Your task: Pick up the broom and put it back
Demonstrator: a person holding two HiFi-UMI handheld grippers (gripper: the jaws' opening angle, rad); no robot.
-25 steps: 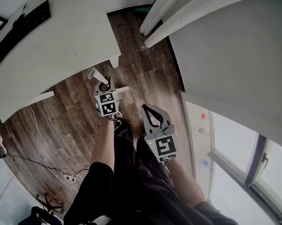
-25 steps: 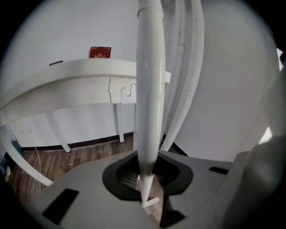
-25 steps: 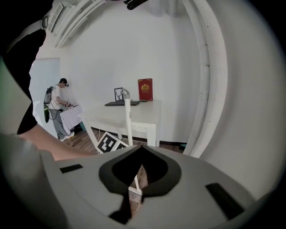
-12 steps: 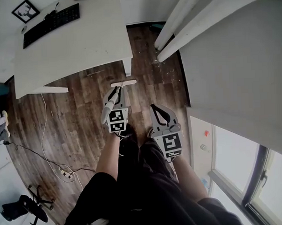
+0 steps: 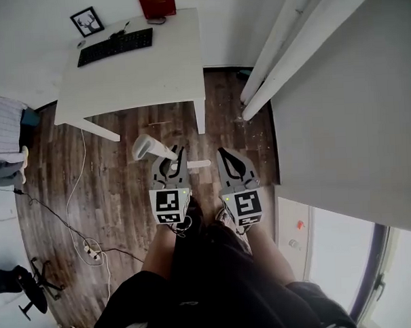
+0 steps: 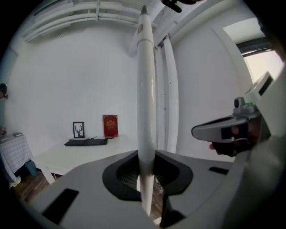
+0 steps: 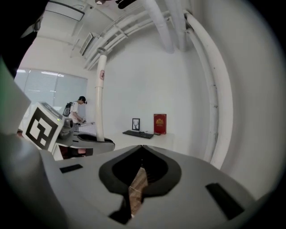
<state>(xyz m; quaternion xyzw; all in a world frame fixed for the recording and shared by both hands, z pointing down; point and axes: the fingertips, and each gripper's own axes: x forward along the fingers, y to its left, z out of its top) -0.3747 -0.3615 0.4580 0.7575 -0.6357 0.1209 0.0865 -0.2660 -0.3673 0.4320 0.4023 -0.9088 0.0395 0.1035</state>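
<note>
The left claw point(image 5: 171, 161) is clamped on the broom point(image 6: 146, 89). Its two jaws press on the handle from both sides, low on the stick. The handle is a smooth, round, white pole. It stands upright in the claw, thickens a little toward the top and then tapers to a blunt point. A small reddish mark sits just under that tip. From above the pole looks very short, with its thick top end to the left of the claw. The broom's head point(image 5: 195, 164), a short white bar, shows just right of the claw tips over the dark wooden floor point(image 5: 118, 177). Whether the head touches the boards cannot be told.

The right claw point(image 5: 225, 154) hangs just to the right of the left one, apart from the broom. Its jaws are pressed together with nothing between them.

Farther off stands a white table point(image 5: 140, 74) carrying a black keyboard point(image 5: 115, 47), a small framed picture point(image 5: 87, 21) and a red book point(image 5: 156, 2) against the white wall.
</note>
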